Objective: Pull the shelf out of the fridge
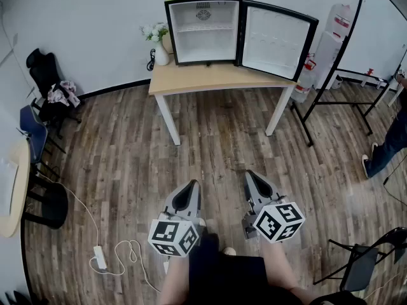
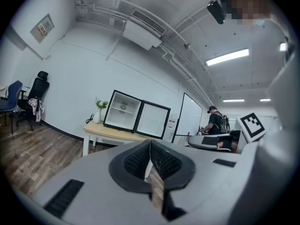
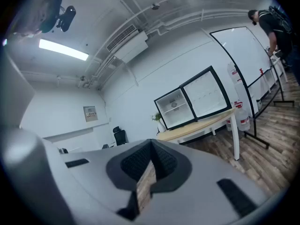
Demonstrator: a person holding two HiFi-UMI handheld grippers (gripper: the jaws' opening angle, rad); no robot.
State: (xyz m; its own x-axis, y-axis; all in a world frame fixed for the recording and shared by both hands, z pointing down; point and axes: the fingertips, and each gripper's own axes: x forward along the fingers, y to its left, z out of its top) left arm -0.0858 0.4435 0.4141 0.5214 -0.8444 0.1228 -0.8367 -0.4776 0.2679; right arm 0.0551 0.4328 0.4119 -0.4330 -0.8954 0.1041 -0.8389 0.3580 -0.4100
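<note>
A small black fridge (image 1: 203, 27) stands on a wooden table (image 1: 216, 78) against the far wall, its door (image 1: 275, 40) swung wide to the right. Inside, a wire shelf (image 1: 205, 27) spans the white interior about halfway up. The fridge also shows in the left gripper view (image 2: 123, 109) and the right gripper view (image 3: 177, 108). My left gripper (image 1: 193, 186) and right gripper (image 1: 250, 175) hover side by side over the floor, far short of the table. Both are shut with nothing between the jaws, tips meeting in each gripper view, left gripper (image 2: 150, 143), right gripper (image 3: 150, 144).
A white vase with flowers (image 1: 159, 43) sits at the table's left end by the fridge. Chairs (image 1: 44, 81) and a round table (image 1: 13, 189) line the left side; a power cable (image 1: 114, 256) lies on the wood floor. A whiteboard stand (image 1: 337, 75) and a person (image 1: 388, 145) are at right.
</note>
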